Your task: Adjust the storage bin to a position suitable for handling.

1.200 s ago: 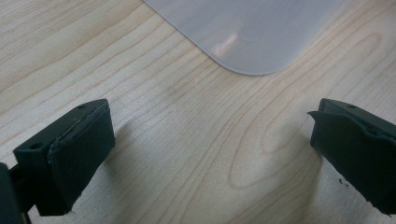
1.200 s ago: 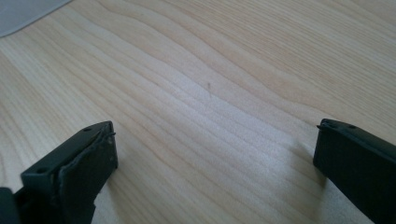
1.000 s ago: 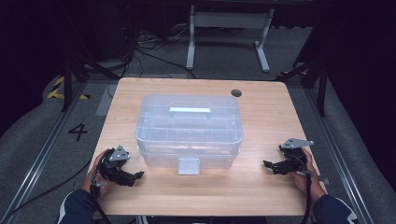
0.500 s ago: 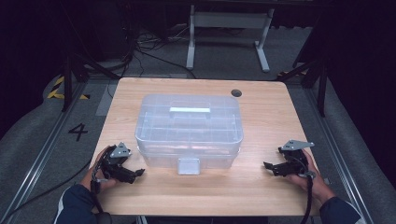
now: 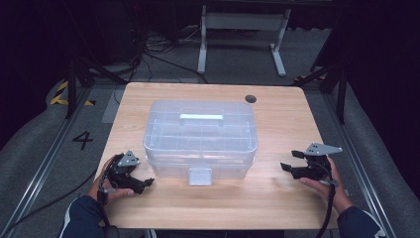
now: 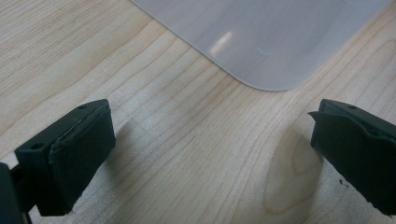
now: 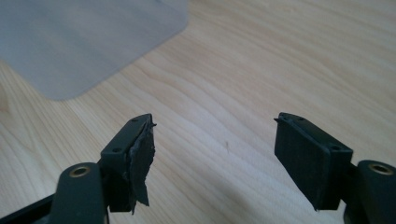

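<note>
The clear lidded storage box point(image 5: 200, 139) sits mid-frame on the wooden table point(image 5: 277, 198), its latch tab facing the near edge. At lower left, the left gripper point(image 5: 141, 184) spreads wide, empty. At lower right, the right gripper point(image 5: 289, 161) gapes too, holding nothing.

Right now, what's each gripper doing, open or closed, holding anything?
Left gripper: open, holding nothing, beside the clear box.
Right gripper: open, holding nothing.

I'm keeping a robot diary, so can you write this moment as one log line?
left gripper: open, empty, near box corner | right gripper: open, empty, apart from box | clear plastic box: lid on, mid-table | table: wooden
</note>
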A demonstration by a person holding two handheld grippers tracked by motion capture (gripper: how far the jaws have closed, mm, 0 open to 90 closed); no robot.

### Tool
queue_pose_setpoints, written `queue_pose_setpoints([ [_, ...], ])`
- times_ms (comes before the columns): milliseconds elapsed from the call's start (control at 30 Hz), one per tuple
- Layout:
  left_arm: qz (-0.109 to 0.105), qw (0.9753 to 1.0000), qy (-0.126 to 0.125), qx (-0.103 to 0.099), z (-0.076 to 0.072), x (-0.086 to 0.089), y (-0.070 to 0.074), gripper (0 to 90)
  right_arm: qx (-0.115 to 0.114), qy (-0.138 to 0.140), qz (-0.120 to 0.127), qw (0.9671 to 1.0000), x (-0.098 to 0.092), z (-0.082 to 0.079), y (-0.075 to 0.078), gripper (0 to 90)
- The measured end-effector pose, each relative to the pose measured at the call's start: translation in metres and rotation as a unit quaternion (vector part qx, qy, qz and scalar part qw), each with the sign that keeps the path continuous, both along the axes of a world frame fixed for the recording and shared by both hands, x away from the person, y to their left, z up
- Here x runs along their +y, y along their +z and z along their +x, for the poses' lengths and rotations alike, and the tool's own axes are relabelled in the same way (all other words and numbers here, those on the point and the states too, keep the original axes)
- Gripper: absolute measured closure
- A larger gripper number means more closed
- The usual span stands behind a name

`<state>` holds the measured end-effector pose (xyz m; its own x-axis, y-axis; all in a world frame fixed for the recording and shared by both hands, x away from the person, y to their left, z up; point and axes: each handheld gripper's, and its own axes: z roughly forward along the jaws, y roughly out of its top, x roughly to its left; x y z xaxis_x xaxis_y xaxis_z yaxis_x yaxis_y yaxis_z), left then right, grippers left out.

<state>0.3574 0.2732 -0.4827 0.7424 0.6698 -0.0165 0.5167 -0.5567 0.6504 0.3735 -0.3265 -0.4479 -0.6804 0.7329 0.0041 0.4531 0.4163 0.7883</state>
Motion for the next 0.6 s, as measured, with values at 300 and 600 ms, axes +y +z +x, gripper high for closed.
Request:
queue_pose_setpoints([
  [300,0.001,1.0000,0.009,-0.002,0.000,-0.001,0.000,0.3,-0.036,0.031,0.016,0.9987,0.021,0.001,0.041,36.5],
  [600,0.001,0.9999,0.015,-0.001,0.000,-0.002,0.000,0.4,-0.080,0.048,0.021,0.9954,0.035,0.012,0.085,37.0],
])
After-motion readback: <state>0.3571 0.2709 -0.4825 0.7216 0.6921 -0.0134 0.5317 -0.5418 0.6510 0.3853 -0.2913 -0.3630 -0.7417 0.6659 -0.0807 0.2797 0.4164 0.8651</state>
